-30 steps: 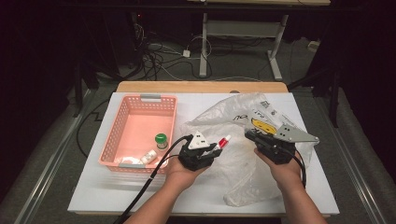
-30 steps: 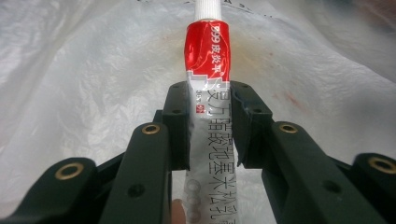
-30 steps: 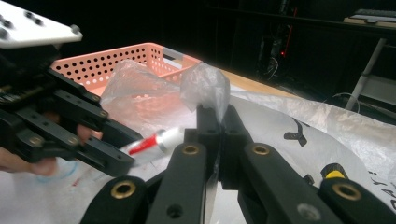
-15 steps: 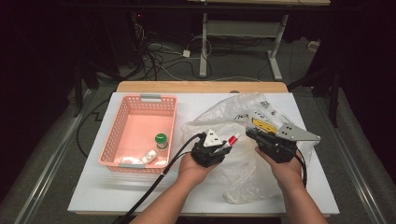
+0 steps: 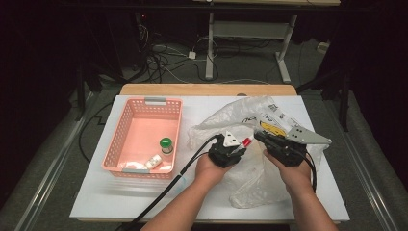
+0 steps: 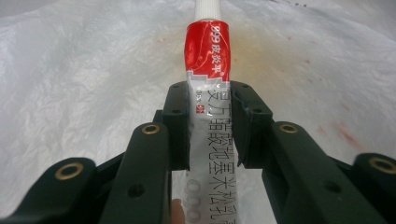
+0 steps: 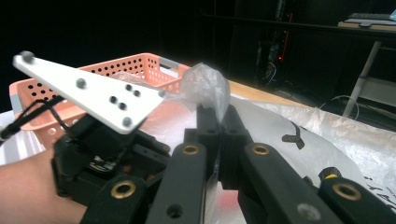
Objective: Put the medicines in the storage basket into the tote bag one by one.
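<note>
My left gripper [image 6: 212,126] clamped on a red-and-silver ointment tube [image 6: 208,70], my right gripper [image 7: 217,116] pinching the crinkled clear plastic bag [image 7: 205,86], both over the white counter [image 5: 144,202].

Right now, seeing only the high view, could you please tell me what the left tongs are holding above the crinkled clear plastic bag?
Observer: The left tongs clamp a red-and-silver squeeze tube across its printed silver body. Its white ribbed cap points away from them.
Operator: Thank you. Do the right tongs grip the bag or merely rest on it?
Observer: The right tongs are shut on a bunched fold of the crinkled clear plastic bag, which puffs up above their tips.
Operator: And what lies behind the tube?
Observer: Wrinkled bag film with faint reddish specks.
</note>
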`<state>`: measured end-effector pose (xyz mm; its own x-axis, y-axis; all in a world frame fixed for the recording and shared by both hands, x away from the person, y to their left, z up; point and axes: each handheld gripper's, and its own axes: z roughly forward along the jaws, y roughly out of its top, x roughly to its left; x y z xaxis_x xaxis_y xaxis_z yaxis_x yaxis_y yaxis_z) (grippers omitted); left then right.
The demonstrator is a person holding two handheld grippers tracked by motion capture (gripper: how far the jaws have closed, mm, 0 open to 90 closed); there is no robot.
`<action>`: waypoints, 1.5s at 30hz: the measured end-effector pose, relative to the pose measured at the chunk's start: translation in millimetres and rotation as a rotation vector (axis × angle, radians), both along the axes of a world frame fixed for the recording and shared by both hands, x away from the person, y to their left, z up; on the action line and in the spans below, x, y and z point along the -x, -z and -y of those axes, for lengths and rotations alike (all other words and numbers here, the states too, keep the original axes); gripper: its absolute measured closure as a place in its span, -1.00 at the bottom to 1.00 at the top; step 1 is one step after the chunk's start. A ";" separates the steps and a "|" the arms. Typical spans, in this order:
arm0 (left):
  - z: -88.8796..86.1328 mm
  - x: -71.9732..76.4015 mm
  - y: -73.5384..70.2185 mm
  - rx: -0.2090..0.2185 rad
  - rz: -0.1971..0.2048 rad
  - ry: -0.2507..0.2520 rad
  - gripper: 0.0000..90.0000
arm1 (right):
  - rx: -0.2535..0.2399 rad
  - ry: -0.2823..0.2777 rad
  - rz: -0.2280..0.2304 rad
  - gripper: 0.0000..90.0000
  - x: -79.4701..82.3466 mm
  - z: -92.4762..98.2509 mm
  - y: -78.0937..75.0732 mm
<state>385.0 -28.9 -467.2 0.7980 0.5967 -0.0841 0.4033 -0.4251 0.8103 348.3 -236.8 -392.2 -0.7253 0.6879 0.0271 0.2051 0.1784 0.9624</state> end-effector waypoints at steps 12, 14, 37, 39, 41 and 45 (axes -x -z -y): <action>8.8 -10.2 13.9 0.007 -0.021 -0.036 0.50 | -0.002 0.001 -0.003 1.00 0.0 -0.6 0.3; 9.1 -11.8 15.6 0.008 -0.023 -0.038 0.50 | -0.002 0.001 -0.005 1.00 -0.3 -0.3 0.4; -6.2 2.8 16.3 0.002 -0.058 0.004 -0.01 | 0.006 0.004 -0.011 1.00 0.7 2.2 2.6; -12.3 9.8 16.6 0.022 -0.065 0.006 -0.09 | 0.010 0.002 -0.007 1.00 1.0 2.9 2.2; -18.9 15.4 16.1 0.039 -0.076 0.019 -0.16 | 0.012 0.004 -0.009 1.00 1.5 2.7 2.1; -29.3 26.8 12.8 0.056 -0.096 0.047 -0.31 | 0.013 0.001 -0.008 1.00 1.9 1.9 2.3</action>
<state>358.3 0.4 -480.0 0.8117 0.5512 -0.1931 0.4605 -0.4008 0.7920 346.4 -238.7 -394.4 -0.7241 0.6893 0.0239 0.2129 0.1904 0.9583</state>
